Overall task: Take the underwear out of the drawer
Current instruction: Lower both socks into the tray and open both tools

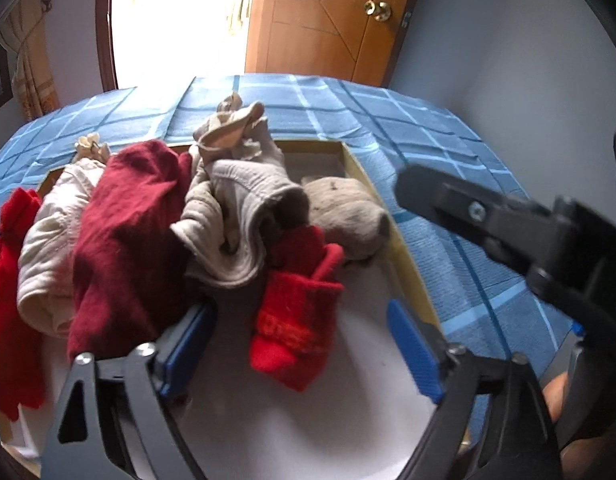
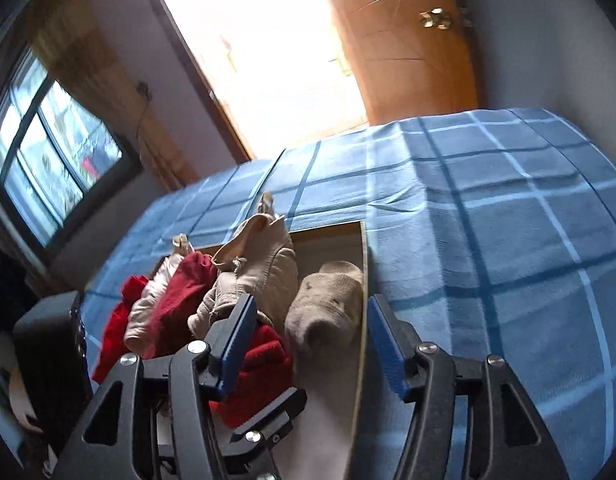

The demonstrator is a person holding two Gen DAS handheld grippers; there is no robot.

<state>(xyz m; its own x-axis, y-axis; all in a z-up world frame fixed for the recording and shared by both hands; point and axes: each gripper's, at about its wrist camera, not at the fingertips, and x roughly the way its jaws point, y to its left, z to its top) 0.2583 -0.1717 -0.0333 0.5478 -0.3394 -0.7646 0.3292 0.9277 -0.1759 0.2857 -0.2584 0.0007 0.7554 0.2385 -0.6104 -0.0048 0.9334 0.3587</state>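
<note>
Most garments point(image 1: 136, 216) remain in the drawer point(image 1: 407, 264); I see both tools, left point(image 1: 304, 356) and right point(image 2: 308, 344), apart and empty.

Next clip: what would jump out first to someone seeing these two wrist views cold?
A heap of clothes fills the left of an open drawer set on a blue checked bedspread: a dark red garment, beige underwear draped on top, and a bright red sock nearest the camera. The left gripper stands wide open around that sock, touching nothing. Behind the bed, a glaring bright doorway beside a wooden door pulls the eye.
</note>
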